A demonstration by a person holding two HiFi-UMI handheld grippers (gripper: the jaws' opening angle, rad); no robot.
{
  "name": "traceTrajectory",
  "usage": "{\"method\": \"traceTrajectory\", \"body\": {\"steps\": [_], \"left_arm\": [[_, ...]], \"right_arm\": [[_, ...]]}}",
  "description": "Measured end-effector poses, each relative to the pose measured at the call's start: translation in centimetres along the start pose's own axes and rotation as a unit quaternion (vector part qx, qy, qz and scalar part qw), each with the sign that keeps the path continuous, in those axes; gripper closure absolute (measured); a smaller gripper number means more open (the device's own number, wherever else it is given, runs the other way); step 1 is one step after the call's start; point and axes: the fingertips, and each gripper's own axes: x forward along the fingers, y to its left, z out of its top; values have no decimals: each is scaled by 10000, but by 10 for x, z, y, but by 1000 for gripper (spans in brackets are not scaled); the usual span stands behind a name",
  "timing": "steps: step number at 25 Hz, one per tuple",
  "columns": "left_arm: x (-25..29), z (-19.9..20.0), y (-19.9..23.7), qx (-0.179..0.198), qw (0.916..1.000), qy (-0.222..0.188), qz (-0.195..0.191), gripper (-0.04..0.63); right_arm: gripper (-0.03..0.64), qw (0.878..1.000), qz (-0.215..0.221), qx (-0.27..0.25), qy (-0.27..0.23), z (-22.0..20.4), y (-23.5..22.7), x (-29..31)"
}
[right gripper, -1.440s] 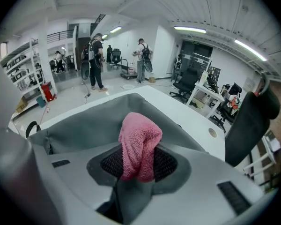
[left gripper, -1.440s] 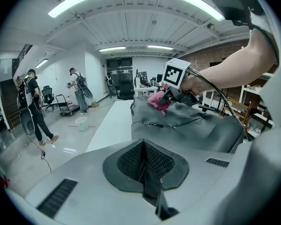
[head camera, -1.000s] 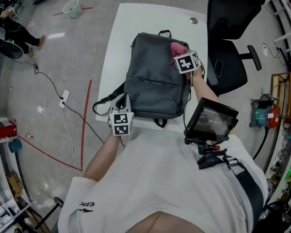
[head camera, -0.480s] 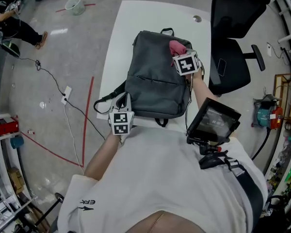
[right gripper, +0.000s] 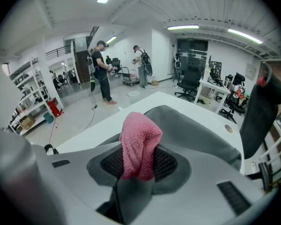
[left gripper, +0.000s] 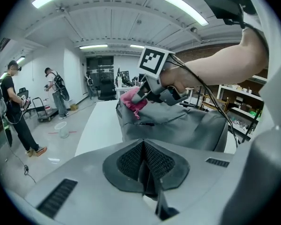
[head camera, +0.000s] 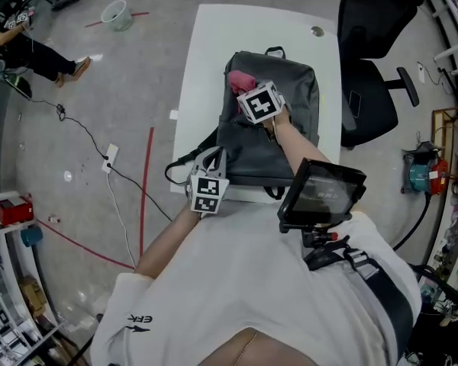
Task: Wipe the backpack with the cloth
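Seen from above, a grey backpack (head camera: 286,132) lies flat on a white table (head camera: 214,44) in the middle of the frame, its top handle toward the upper edge. The right tongs (head camera: 246,91) sit on the upper left part of the backpack, closed on a pink cloth (head camera: 239,81) that is bunched against the fabric.

In the right gripper view, the cloth (right gripper: 139,142) stands folded between the 2 dark pads, pinched at its lower end. The backpack spreads behind it toward the right of the frame.

The left tongs (head camera: 211,158) rest at the lower left edge of the backpack, just beside a black strap (head camera: 179,162) that hangs off the table edge. In the left gripper view, their jaws are pressed together with nothing seen between them. The right tongs and the cloth show in the upper middle of that frame.

A black office chair (head camera: 374,36) stands at the upper right of the head view, beside the table. A dark screen (head camera: 320,197) is mounted at the person's chest, lower right of centre. In the right gripper view, 2 people (right gripper: 100,69) stand far off on the grey floor.
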Motion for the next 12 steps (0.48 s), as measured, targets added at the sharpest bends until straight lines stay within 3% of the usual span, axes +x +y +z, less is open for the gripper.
{"method": "traceTrajectory", "body": {"steps": [5,12], "left_arm": [[-2,-1,5,41,9998,-28,-207,592],[3,-2,6,51,9994,-49,-350,592]], "right_arm": [[483,9984,-328,-274,357,-15,2,21],[483,9939,-767,-230,762,-50,-41,8]]}}
